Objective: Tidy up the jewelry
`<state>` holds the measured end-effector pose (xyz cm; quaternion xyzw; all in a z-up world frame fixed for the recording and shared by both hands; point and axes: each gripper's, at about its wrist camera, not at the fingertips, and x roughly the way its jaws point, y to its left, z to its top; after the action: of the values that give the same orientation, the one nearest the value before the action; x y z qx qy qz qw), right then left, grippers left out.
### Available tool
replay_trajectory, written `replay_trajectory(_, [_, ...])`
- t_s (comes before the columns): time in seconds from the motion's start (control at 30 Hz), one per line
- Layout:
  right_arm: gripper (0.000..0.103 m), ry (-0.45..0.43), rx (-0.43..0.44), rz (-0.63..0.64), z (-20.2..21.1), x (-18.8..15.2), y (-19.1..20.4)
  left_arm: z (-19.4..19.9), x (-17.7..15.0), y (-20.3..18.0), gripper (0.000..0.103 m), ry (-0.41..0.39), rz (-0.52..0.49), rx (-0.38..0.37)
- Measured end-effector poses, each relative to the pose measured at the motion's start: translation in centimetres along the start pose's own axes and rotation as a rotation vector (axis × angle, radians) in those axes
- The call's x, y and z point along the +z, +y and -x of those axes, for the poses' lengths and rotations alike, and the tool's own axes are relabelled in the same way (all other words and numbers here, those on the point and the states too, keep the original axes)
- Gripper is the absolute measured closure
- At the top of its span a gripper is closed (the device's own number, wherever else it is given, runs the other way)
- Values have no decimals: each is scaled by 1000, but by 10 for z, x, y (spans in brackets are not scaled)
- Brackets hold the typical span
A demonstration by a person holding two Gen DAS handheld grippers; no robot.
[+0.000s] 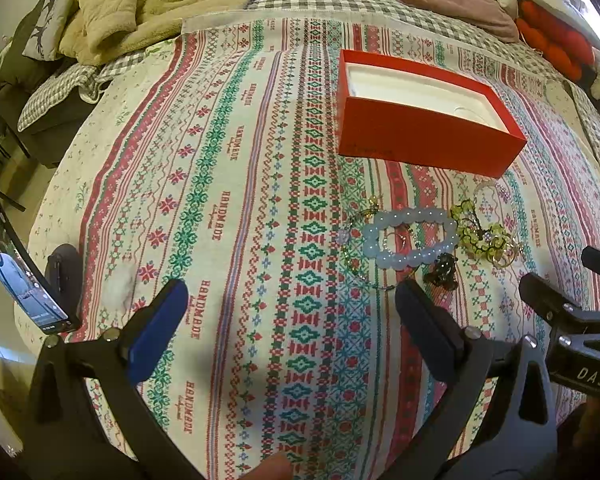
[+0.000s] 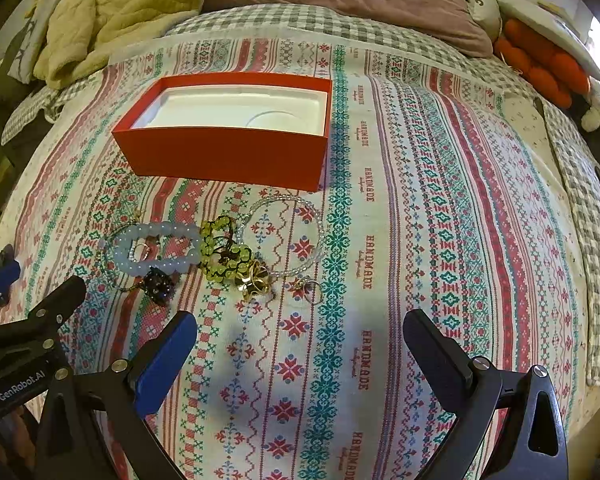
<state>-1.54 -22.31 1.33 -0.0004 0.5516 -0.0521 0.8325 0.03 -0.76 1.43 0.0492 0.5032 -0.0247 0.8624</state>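
Your left gripper [image 1: 292,312] and right gripper [image 2: 300,344] both hang with fingers spread wide and empty above the patterned cloth [image 2: 420,240], the jewelry pile [image 2: 204,256] lying just ahead of them, near the open red box [image 2: 228,152].

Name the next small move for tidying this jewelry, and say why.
Probably bring the right tool forward and down onto the pale blue bead bracelet. Both tools are open and hold nothing, the red box stands open with its white tray bare, and all the jewelry lies in a heap on the patterned cloth in front of the box.
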Motion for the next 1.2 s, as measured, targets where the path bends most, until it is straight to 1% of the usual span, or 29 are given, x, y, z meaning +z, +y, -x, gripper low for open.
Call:
replay_trajectory(0.67, [0,4,-1,1,-1,0,0,1,2,0,0,13,-5,-17])
replay_trajectory(0.87, [0,3,-1,6,-1,1,0,2,5,2,0,30,3,-67])
replay_trajectory(1.0, [0,2,3,20,1,3,-1,3,9,0,0,43,-18,-93])
replay_trajectory(1.07, [0,4,10,24,4,6,-3,3,13,0,0,61,-29,-106])
replay_trajectory(1.2, [0,17,41,12,9,14,-12,3,23,7,0,116,-18,-166])
